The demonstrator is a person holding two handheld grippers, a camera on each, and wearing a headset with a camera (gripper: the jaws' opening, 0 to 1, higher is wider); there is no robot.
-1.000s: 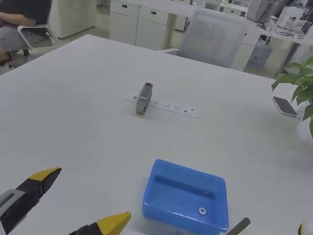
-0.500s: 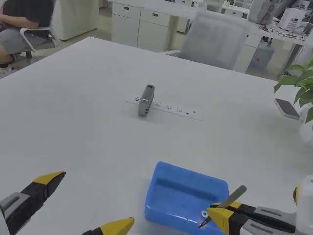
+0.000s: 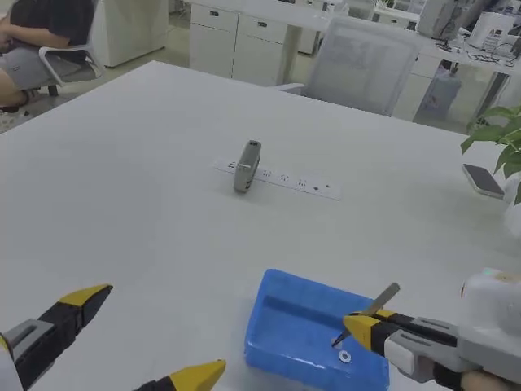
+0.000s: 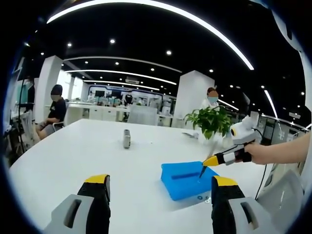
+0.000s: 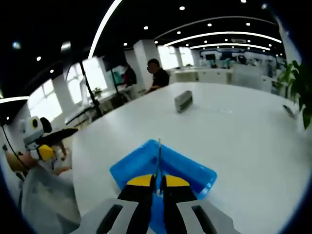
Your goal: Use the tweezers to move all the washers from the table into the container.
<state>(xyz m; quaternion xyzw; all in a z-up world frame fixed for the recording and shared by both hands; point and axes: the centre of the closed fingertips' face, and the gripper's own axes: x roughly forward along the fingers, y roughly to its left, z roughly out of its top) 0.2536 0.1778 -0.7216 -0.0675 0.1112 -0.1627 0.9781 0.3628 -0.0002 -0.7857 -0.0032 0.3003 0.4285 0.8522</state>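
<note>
At the far left of the head view a person [image 3: 37,32] sits on a chair beyond the white desk [image 3: 122,179]. Low at the left, the left claw [image 3: 142,336] hangs over bare desk, its two yellow-tipped jaws spread wide with nothing between them.

Near the middle of the desk lies a flat white power strip [image 3: 289,179], and a small grey block [image 3: 247,165] stands on its left end.

Nearer the front sits the blue container [image 3: 281,326]. One washer [image 3: 345,357] lies flat on its floor, close to the front right corner.

The right claw [image 3: 361,327] reaches in from the right, its jaws pressed together on the tweezers [image 3: 384,298]. The tweezers slope down to the left, with their tips inside the container just beside the washer. I cannot tell whether the tips touch it. In the right gripper view the tweezers show as a thin strip clamped between the closed jaws, pointing out over the container.

At the far right a phone [image 3: 482,179] lies on the desk near the leaves of a plant [image 3: 496,138].
</note>
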